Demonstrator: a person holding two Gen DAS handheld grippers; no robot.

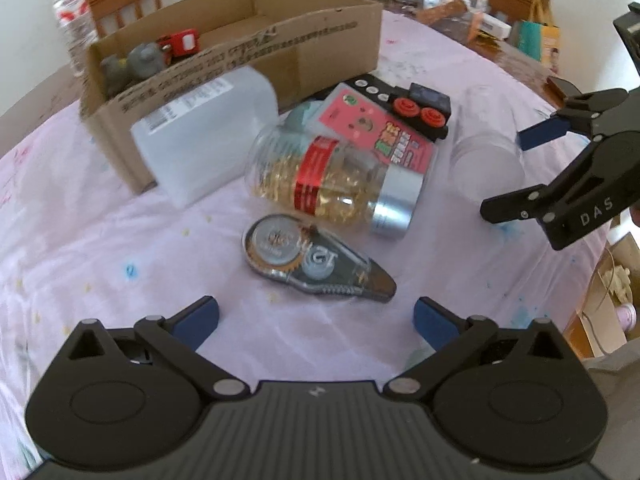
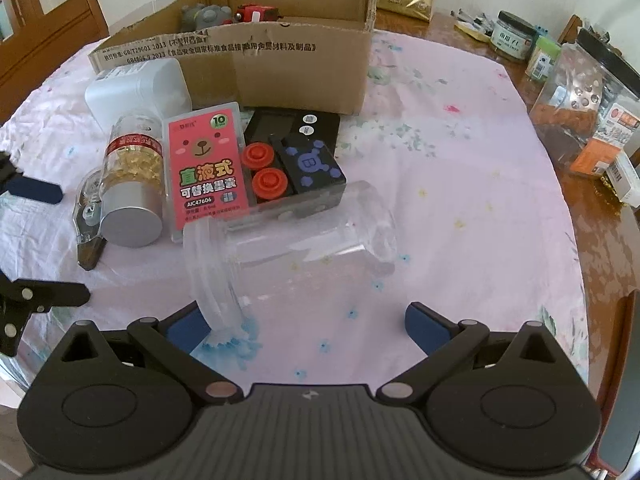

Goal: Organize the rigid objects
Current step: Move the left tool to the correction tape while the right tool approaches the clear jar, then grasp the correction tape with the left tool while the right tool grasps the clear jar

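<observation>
Clear plastic jar (image 2: 288,236) on its side, right gripper (image 2: 308,324) spread at its mouth: approach step, nothing clamped.
Left gripper (image 1: 316,320) stands wide open just short of the correction-tape dispenser (image 1: 316,266). Loose beside the cardboard box (image 2: 280,72): one clear jar, one capsule bottle (image 1: 336,184), one white container (image 1: 208,132), one pink refill pack (image 2: 206,168), one black toy block (image 2: 304,160), one dispenser. Box holds one grey and one red toy. Next, probably: close on the jar wall squarely; it may roll.

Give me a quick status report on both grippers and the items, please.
Left hand-held gripper open above correction tape. Right hand-held gripper open at clear jar. Cardboard box behind, nothing blocking.
</observation>
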